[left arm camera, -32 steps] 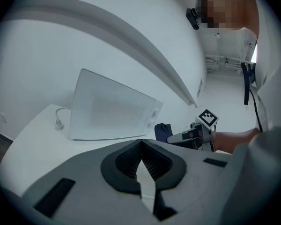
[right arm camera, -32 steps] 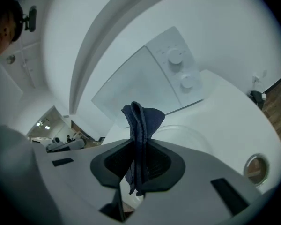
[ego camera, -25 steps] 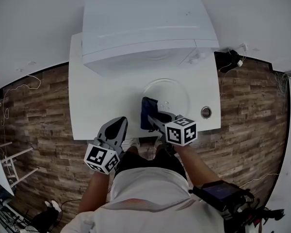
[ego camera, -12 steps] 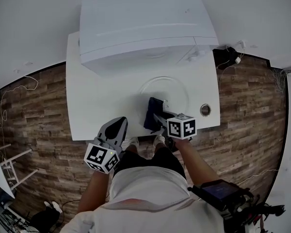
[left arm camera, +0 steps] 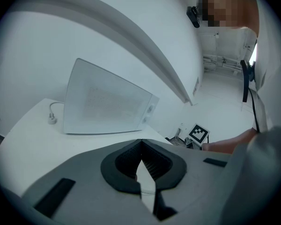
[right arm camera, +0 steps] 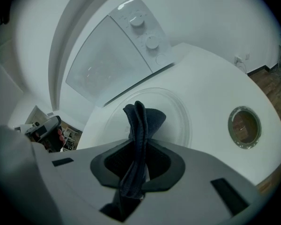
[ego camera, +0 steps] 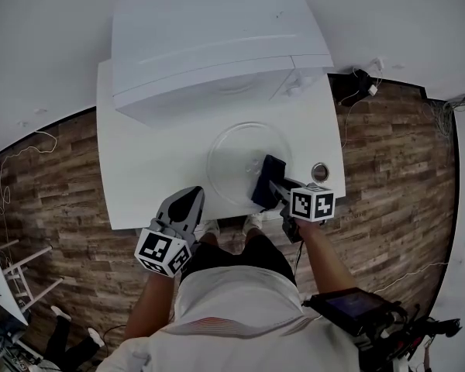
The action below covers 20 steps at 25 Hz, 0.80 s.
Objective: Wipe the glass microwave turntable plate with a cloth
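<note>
Cloth (right arm camera: 143, 118), pinched in the right hand-held gripper (right arm camera: 138, 161), has swept rightward along the near rim of the glass plate (right arm camera: 178, 116) lying just ahead of its jaws: wiping is under way. Left hand-held gripper (left arm camera: 141, 165) idle, jaws together, empty.

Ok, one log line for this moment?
right gripper: shut on dark blue cloth | cloth: over right rim of round clear glass turntable plate | left gripper: shut, empty

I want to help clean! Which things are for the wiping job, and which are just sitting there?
For the job: glass plate, dark cloth, right gripper pinching the cloth.
Just there: microwave, round table ring, left gripper, shut and empty.
</note>
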Motion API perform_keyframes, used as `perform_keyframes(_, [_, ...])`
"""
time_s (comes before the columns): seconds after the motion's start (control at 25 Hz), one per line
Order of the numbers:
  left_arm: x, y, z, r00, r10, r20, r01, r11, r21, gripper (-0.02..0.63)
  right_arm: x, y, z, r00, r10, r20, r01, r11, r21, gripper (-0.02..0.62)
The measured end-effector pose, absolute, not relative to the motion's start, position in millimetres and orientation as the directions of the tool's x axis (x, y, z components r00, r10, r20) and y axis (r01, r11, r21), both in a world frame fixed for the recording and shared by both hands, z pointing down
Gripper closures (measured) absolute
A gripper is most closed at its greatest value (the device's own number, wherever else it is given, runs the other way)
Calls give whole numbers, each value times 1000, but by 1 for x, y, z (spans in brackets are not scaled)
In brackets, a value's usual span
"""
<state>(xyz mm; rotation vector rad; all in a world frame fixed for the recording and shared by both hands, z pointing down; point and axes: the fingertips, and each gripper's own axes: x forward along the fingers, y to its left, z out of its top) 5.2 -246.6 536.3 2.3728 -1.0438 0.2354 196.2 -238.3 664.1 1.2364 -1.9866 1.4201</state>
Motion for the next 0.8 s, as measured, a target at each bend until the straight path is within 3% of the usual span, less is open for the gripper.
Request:
perform_keyframes(0.52, [21,-244,537,698,-617,363,-715,-572,402,597,261,-225,661,-440,-468,766,-868,4,-496,532])
perform_keyframes(0.8, [30,-243,537,707,-607,363,-706,-583,402,595,263,-218,662,-445,-471,761,-862,-4,-506,532])
